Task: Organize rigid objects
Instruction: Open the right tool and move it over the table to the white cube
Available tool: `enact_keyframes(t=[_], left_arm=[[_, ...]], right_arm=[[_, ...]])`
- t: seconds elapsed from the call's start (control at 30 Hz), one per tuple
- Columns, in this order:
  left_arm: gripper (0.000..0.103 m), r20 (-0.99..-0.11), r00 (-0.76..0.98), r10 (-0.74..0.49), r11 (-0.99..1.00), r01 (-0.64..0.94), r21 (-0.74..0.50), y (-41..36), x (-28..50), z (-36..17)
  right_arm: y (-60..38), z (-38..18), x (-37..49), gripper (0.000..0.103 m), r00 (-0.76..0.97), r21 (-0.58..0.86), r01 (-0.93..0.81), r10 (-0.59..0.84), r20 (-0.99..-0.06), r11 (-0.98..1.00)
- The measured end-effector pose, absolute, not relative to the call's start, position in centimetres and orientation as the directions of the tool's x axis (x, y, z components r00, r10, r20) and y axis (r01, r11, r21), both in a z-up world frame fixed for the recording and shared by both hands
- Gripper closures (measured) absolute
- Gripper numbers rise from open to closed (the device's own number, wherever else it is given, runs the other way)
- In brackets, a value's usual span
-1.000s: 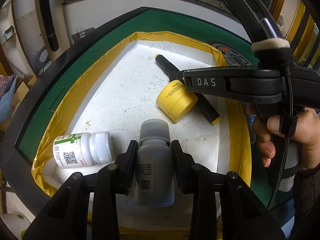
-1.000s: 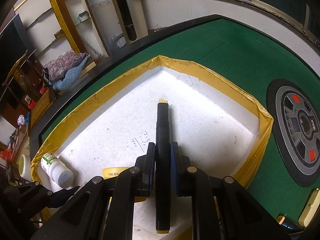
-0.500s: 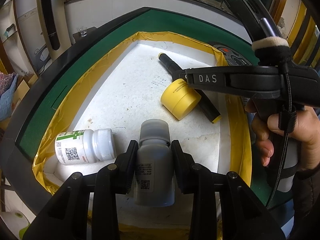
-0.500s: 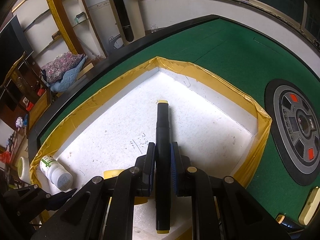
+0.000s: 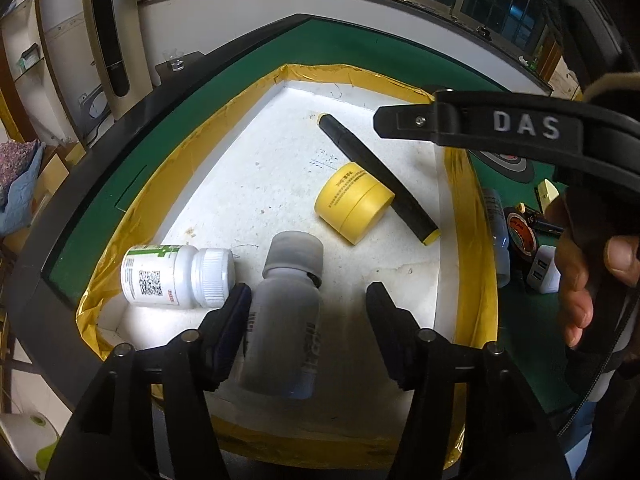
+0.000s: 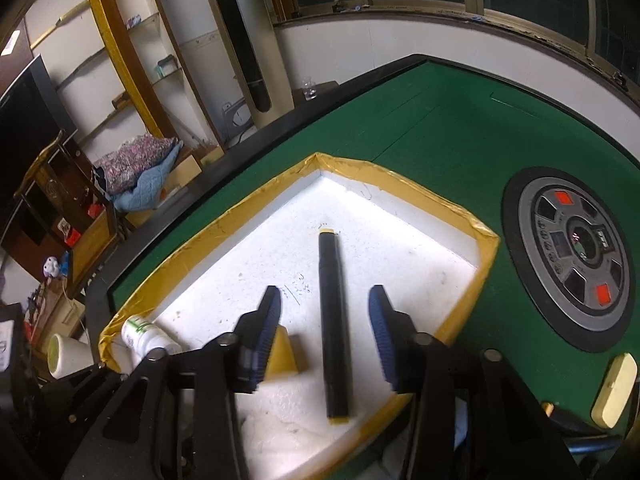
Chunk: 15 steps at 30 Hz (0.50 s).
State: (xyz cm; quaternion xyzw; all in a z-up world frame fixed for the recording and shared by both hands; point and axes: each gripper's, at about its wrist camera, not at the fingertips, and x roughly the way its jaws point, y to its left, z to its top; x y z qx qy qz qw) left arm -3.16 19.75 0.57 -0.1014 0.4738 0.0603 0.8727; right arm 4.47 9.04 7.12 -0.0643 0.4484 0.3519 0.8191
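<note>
Starting at the left edge of the tray [image 5: 466, 184], which sits on the green surface [image 6: 440, 132], we see the white pill bottle [image 5: 176, 276] lying on its side near the tray's near-left corner. Just right of it our left gripper [image 5: 308, 308] has its jaws freshly opened; the grey bottle [image 5: 286, 316] lies between them, close against the left jaw and clear of the right, so we judge it released. Further right the yellow jar [image 5: 352, 208] rests on its side toward the tray's right edge, touching the black marker [image 5: 376, 176]. Our right gripper [image 6: 324, 320] has also just been opening, and the marker lies flat between its jaws with a gap on each side. Four items now lie in the tray. Left to gather, we judge, are the things outside its right edge.
</note>
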Motion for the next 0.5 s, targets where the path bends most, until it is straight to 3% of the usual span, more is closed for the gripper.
enact_keyframes(t=[0.07,0.2,0.27,0.33,0.5], left_arm=[[0.041,-0.837,0.548,0.017,0.972,-0.206,-0.115,19.7,-3.3,0.9],[0.041,-0.826,0.564,0.026,0.973,-0.204,-0.109,19.3,-3.9,1.9],[0.041,-0.816,0.577,0.026,0.974,-0.198,-0.109,19.0,-4.2,2.7],[0.041,-0.805,0.593,0.024,0.976,-0.187,-0.109,18.6,-4.6,3.5],[0.033,-0.773,0.634,-0.018,0.983,-0.13,-0.13,16.5,-4.7,5.3]], right_arm=[[8.1,7.6,4.2,0.047,0.359,0.224,-0.624,0.529,-0.769,0.749],[5.5,8.5,2.6,0.044,0.368,0.245,-0.628,0.56,-0.742,0.739],[3.8,8.9,1.7,0.03,0.383,0.24,-0.635,0.57,-0.727,0.734],[1.5,8.9,0.5,0.024,0.411,0.216,-0.638,0.563,-0.717,0.74],[-3.4,8.1,-0.9,0.024,0.451,0.185,-0.591,0.512,-0.731,0.785]])
